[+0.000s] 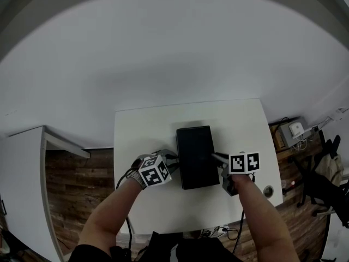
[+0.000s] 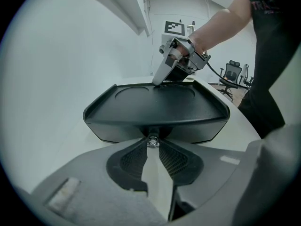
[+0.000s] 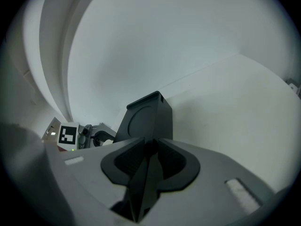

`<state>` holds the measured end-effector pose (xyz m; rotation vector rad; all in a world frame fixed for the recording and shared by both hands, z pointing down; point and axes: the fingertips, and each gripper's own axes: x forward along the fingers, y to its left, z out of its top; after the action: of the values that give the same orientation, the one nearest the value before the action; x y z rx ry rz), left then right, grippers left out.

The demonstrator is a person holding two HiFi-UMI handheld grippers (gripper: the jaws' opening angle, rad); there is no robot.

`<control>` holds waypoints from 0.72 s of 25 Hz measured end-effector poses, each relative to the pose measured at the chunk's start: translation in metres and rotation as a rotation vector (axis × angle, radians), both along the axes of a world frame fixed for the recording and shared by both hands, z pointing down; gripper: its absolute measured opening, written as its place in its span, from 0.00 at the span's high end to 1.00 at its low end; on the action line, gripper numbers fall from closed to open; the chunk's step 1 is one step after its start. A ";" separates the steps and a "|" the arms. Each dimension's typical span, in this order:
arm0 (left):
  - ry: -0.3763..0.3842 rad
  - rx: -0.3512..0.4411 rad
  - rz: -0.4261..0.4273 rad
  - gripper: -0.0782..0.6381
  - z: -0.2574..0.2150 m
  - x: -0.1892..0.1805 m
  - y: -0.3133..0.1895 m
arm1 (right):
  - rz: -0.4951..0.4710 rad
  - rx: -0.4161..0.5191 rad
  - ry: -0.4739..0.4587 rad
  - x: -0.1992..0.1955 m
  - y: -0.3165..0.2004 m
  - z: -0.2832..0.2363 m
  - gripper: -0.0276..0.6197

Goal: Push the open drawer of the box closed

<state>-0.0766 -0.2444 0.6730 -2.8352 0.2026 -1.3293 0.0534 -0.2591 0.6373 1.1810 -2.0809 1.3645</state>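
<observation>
In the head view the box (image 1: pixel 194 157) is lying mid-surface (image 1: pixel 147 124), wooden floor (image 1: pixel 82 173) showing around it, and its drawer is proving impossible to make out. In the left gripper view the left hand-held gripper (image 2: pixel 151 138) is pinching a small metal knob (image 2: pixel 151 143) on the box's side. In the right gripper view the right hand-held gripper (image 3: pixel 149 142) is sitting fully closed and empty, tips at the box's edge.
</observation>
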 end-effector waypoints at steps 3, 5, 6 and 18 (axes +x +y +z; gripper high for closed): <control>0.032 0.022 -0.028 0.76 -0.003 -0.006 0.003 | 0.009 -0.006 -0.034 0.000 0.000 0.001 0.81; 0.043 0.036 -0.052 0.76 -0.007 -0.016 0.007 | 0.007 0.005 -0.054 0.001 0.000 0.002 0.79; 0.049 0.042 -0.073 0.76 -0.010 -0.023 0.009 | 0.003 0.019 -0.059 0.002 -0.001 0.002 0.77; 0.341 -0.085 -0.608 0.88 -0.100 -0.072 0.096 | -0.165 0.208 -0.060 0.021 0.042 -0.058 0.96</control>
<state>-0.1481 -0.1483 0.5731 -3.1877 1.1074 -0.8857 0.0740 -0.2175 0.5795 1.0296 -2.3522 1.1442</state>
